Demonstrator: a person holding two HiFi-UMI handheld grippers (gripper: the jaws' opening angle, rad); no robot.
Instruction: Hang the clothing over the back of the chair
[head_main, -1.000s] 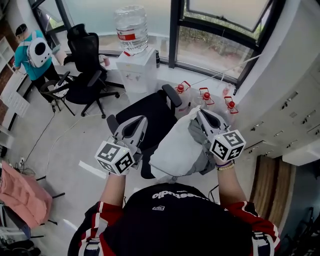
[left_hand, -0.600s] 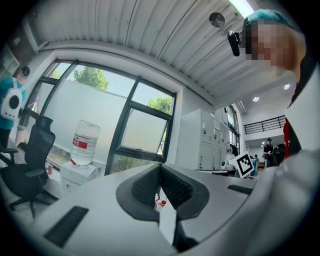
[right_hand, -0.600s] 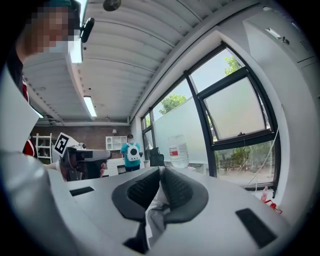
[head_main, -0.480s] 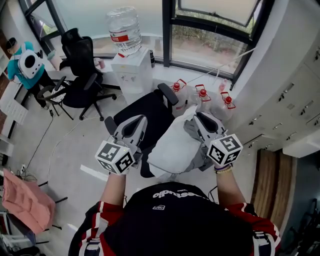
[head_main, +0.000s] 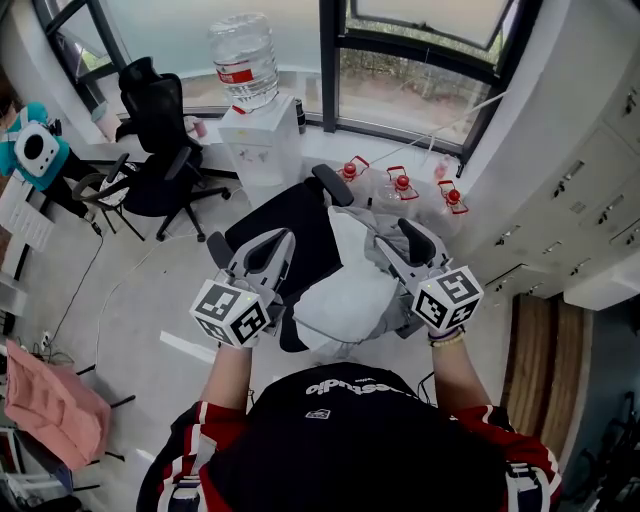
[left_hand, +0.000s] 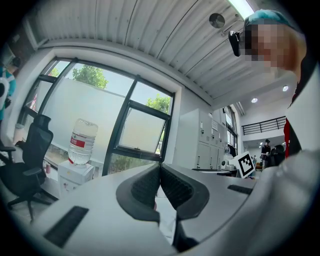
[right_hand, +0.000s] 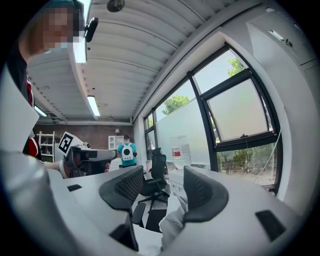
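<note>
A white and grey garment (head_main: 350, 295) lies draped over the back of the black office chair (head_main: 290, 225) just in front of me. My right gripper (head_main: 396, 240) stands open over the garment's right side. Its jaws have just been opening, and the pads press on nothing. In the right gripper view (right_hand: 165, 175) the cloth (right_hand: 172, 220) bunches low between the jaws, against the right one. My left gripper (head_main: 279, 242) is shut above the chair, left of the garment. In the left gripper view (left_hand: 160, 167) white cloth (left_hand: 167, 220) shows below the closed tips.
A water dispenser with its bottle (head_main: 262, 120) stands behind the chair. Three red-capped jugs (head_main: 400, 190) sit by the window. A second black chair (head_main: 160, 150) and a person in teal (head_main: 35, 150) are at the left. Cabinets (head_main: 580, 200) line the right. Pink fabric (head_main: 50, 400) lies lower left.
The right gripper's jaws have spread apart and let go of the garment, which has settled lower and flatter on the chair back. The left gripper has stayed where it was.
</note>
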